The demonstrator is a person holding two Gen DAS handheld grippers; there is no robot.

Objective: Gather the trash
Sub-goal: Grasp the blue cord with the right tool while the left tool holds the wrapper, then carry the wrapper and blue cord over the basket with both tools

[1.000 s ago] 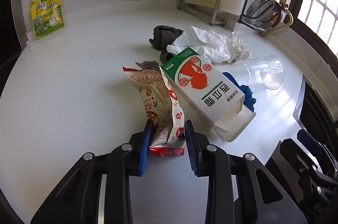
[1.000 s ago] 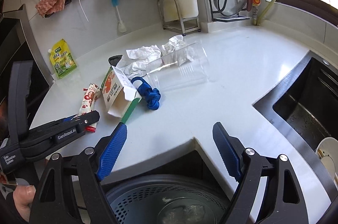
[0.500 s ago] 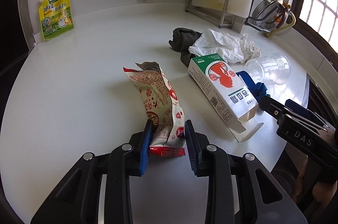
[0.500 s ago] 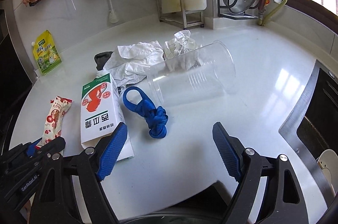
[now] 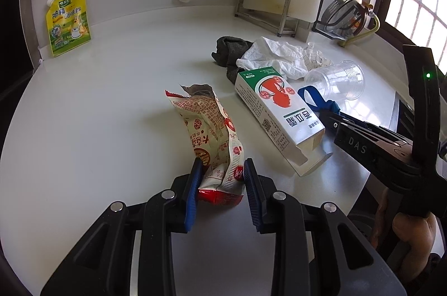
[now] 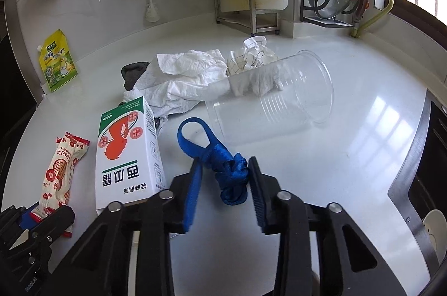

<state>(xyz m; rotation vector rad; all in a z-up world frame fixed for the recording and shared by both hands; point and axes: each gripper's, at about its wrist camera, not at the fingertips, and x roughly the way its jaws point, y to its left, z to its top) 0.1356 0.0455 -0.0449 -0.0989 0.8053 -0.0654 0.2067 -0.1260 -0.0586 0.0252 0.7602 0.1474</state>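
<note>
Left gripper [image 5: 220, 173] is clamping the near end of the torn snack wrapper [image 5: 208, 125]; both blue pads are pressing its crimped red seam. The wrapper is lying on the white counter [image 5: 97, 106] toward the near edge, torn mouth pointing at the back wall; can't tell if anything is inside.

Right gripper [image 6: 223, 178] is closing on the knotted blue strap [image 6: 223, 164]. The knot is sitting between the jaws and both pads are already touching it. The strap's loop end is lying on the counter, pointing at the cup.

Containers:
- Green-and-white carton [image 6: 125, 153] is lying flat just left of the strap, between strap and wrapper. Its near flap is standing open; contents not visible.
- Clear plastic cup [image 6: 276, 97] is lying on its side just behind the strap, mouth facing the right edge. It is looking empty; white paper is only showing through its wall.
- Crumpled white paper [image 6: 190, 75] and a printed paper ball [image 6: 251, 55] are piling up behind the carton and cup, partly covering a dark cloth [image 6: 134, 72].
- Yellow pouch [image 5: 68, 19] is leaning upright against the wall at the back-left corner, well apart from the trash.
- Sink [image 6: 435, 161] is sitting at the counter's right edge, interior mostly dark.
</note>
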